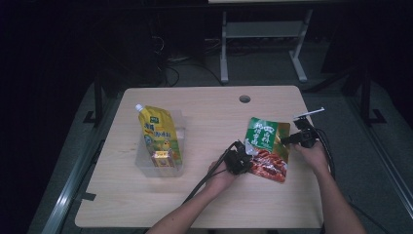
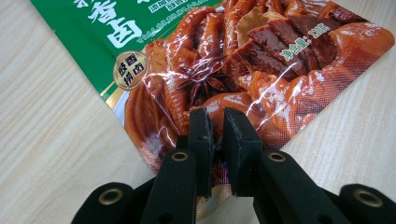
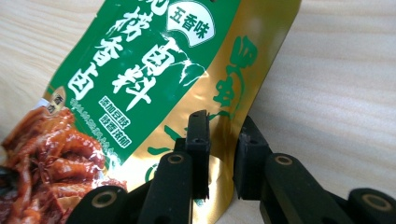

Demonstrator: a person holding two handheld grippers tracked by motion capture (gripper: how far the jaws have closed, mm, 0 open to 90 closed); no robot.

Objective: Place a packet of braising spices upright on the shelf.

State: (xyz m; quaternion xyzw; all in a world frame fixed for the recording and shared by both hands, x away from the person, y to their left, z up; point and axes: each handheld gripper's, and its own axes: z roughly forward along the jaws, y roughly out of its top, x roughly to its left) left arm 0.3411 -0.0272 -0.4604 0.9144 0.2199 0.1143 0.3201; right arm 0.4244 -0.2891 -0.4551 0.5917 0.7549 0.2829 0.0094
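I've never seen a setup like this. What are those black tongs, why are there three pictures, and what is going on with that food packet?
No robot here: a person sits at a wooden table and holds a hand tool with two black jaws in each hand. One picture looks down from above; the other two come from small cameras riding on each tool, looking along its jaws. The left gripper is shut on the red bottom edge of a green and gold food packet. The right gripper has the packet's gold side edge between its jaws; there is a gap on one side, so I cannot tell if it grips yet. Farther left stands a clear plastic bin holding a yellow spouted pouch and a small box.
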